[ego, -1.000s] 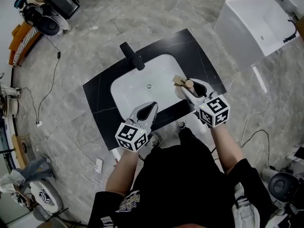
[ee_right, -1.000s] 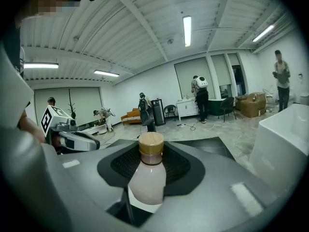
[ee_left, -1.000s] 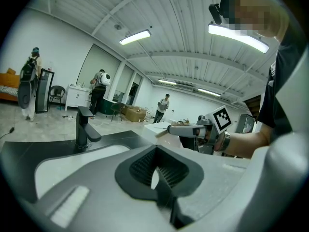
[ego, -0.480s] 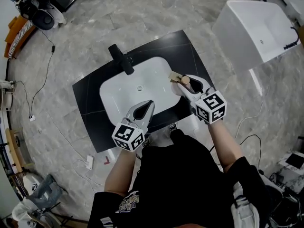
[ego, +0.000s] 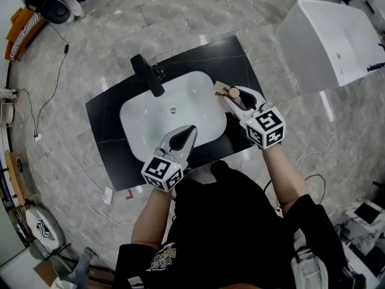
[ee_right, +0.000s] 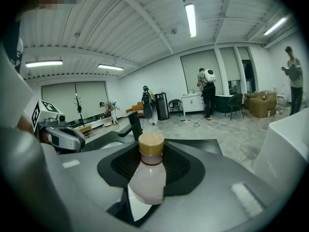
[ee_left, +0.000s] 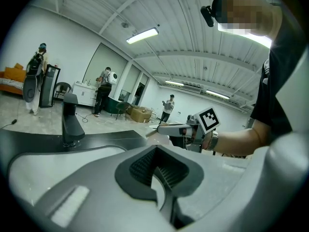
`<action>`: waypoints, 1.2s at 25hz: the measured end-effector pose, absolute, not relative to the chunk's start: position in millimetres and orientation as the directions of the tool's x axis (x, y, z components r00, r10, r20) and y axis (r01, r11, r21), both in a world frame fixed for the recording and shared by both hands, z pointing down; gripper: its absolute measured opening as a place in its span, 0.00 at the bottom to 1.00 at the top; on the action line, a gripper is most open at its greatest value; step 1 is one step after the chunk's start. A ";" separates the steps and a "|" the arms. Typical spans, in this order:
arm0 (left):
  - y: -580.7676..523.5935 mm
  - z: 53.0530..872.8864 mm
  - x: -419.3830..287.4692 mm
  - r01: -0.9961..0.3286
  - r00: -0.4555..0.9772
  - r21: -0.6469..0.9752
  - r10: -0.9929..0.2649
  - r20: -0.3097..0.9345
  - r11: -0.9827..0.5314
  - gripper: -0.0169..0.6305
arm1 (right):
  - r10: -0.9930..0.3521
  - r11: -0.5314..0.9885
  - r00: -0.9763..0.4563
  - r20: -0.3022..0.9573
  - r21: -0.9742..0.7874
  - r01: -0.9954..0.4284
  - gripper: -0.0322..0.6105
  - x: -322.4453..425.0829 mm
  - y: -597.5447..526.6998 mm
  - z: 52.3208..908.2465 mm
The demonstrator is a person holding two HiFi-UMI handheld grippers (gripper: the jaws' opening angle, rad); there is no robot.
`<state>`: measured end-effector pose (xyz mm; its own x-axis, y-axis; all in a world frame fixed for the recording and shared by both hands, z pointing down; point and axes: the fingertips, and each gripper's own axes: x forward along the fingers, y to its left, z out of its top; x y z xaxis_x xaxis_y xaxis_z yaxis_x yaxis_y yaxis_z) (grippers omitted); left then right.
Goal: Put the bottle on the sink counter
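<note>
Nearest: holds the left gripper (ego: 187,132) over the front rim of the white basin (ego: 144,122), jaws drawn almost together, only a thin slit between the ribbed pads (ee_left: 140,166) and nothing in it.

Just to the right: clamps the right gripper (ego: 236,98) on the bottle (ee_right: 147,180), jaws pressed against the neck under the tan cap (ee_right: 151,143), pale body pointing back toward the camera. Carries the bottle, cap forward, over the right edge of the basin where white bowl meets the black sink counter (ego: 240,56). Cannot tell how high above the surface.

Farther back: a black faucet (ego: 147,74) at the basin's rear rim.

Beyond the counter: grey stone floor (ego: 180,11), a white tub (ego: 331,41) well off to the right, and a few people (ee_right: 207,88) standing at the far end of the room.
</note>
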<state>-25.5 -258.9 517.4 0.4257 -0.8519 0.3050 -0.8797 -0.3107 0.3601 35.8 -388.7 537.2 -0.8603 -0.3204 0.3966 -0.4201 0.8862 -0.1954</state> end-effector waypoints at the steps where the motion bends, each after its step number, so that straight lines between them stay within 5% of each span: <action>1: -261.7 519.1 -25.3 -0.880 0.424 0.361 -0.851 0.309 -0.308 0.03 | -0.318 0.886 -0.861 0.396 -0.197 -0.418 0.31 34.1 -393.5 539.7; 30: -268.2 552.6 -27.5 -0.892 0.366 0.409 -0.840 0.400 -0.194 0.03 | -0.335 0.891 -0.828 0.450 -0.136 -0.434 0.31 -7.1 -506.9 614.0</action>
<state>-27.5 -268.2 552.6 0.3662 -0.8401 0.4002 -0.8918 -0.1940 0.4088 -7.1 -506.9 614.0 -0.8282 -0.3347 0.4495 -0.4338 0.8907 -0.1362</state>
